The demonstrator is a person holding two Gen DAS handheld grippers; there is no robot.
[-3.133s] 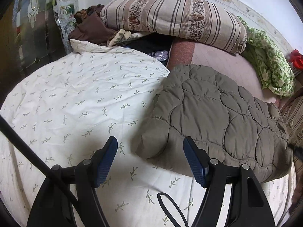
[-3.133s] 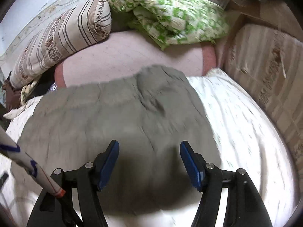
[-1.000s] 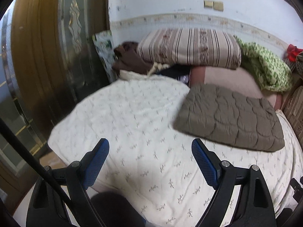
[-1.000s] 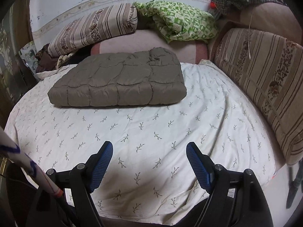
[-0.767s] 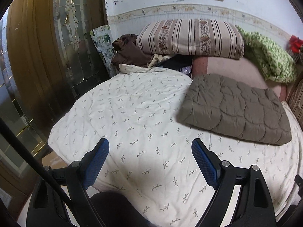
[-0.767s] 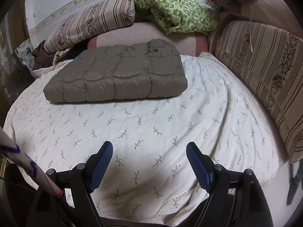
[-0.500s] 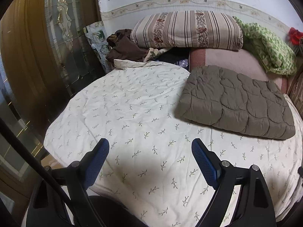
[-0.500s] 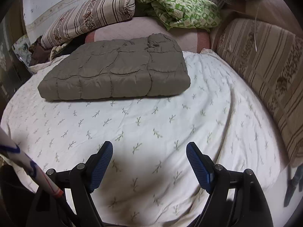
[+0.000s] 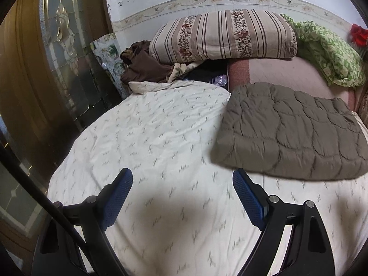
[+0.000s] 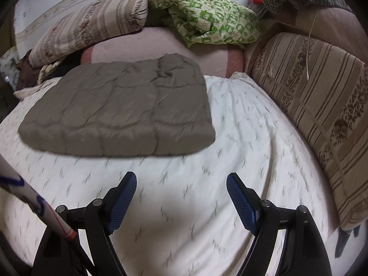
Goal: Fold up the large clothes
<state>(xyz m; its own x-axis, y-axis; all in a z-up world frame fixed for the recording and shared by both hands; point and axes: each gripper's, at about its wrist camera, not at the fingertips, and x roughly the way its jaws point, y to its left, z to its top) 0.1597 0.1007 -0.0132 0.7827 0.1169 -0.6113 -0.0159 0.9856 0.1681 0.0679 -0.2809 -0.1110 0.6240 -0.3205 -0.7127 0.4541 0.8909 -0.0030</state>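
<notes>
Folded olive-grey quilted puffer garment (image 10: 119,112) flat on white leaf-print bedsheet (image 10: 207,184), far half of bed.
Left gripper (image 9: 182,179) and right gripper (image 10: 181,181) both spread wide, empty, over bare sheet short of garment's near edge; striped cushion (image 10: 322,105) bounds right side.

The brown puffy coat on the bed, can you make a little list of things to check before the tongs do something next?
1. Brown puffy coat folded into a flat block: ok.
2. Coat lying fully on the white sheet: ok.
3. Left tongs open, nothing between them: ok.
4. Right tongs open, nothing between them: ok.
5. Both tongs clear of the coat: ok.
6. Sleeves tucked neatly inside: cannot tell.
</notes>
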